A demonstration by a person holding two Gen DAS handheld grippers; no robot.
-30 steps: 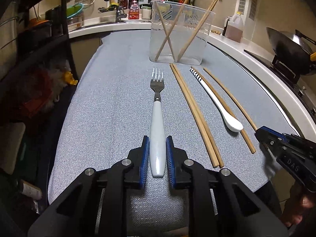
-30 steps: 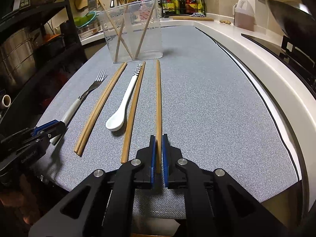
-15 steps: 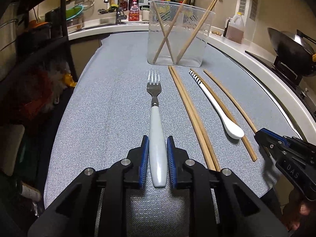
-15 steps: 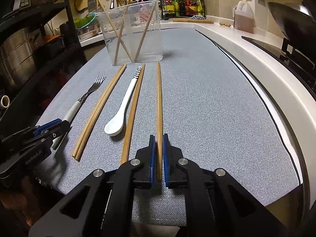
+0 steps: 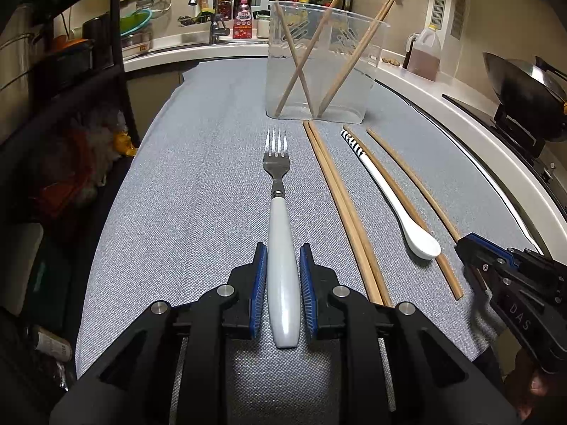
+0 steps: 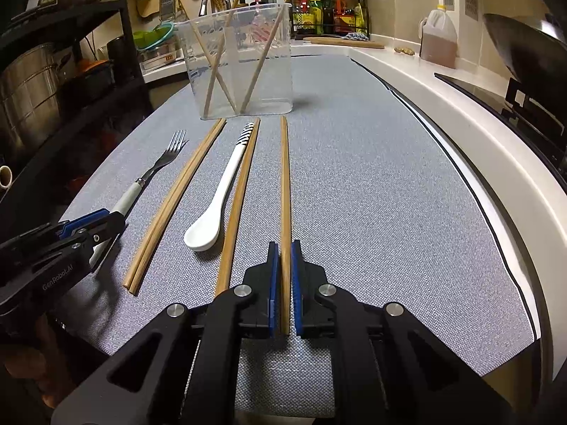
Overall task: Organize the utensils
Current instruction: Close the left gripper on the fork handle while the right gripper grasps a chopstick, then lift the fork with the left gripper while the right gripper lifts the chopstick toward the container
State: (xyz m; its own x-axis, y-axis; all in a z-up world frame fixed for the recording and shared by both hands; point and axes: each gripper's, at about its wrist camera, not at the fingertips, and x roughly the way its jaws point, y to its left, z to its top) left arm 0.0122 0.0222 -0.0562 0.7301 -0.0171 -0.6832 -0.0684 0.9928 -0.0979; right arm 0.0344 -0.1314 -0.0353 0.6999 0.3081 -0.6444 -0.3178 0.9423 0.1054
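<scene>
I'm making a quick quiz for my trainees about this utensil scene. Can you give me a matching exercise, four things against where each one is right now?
Things:
1. fork
2. spoon
3. single chopstick
4. crossed chopsticks

Places:
A. standing in the clear container
B. between the right gripper pads
C. lying free on the mat, bowl end towards the camera
D. between the left gripper pads

Pairs: 1-D, 2-C, 3-B, 4-A

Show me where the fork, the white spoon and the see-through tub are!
fork [image 5: 280, 248]: left wrist view, on its white handle.
white spoon [image 6: 203, 236]: right wrist view, on its bowl.
see-through tub [image 5: 351, 81]: left wrist view, on its front wall.
</scene>
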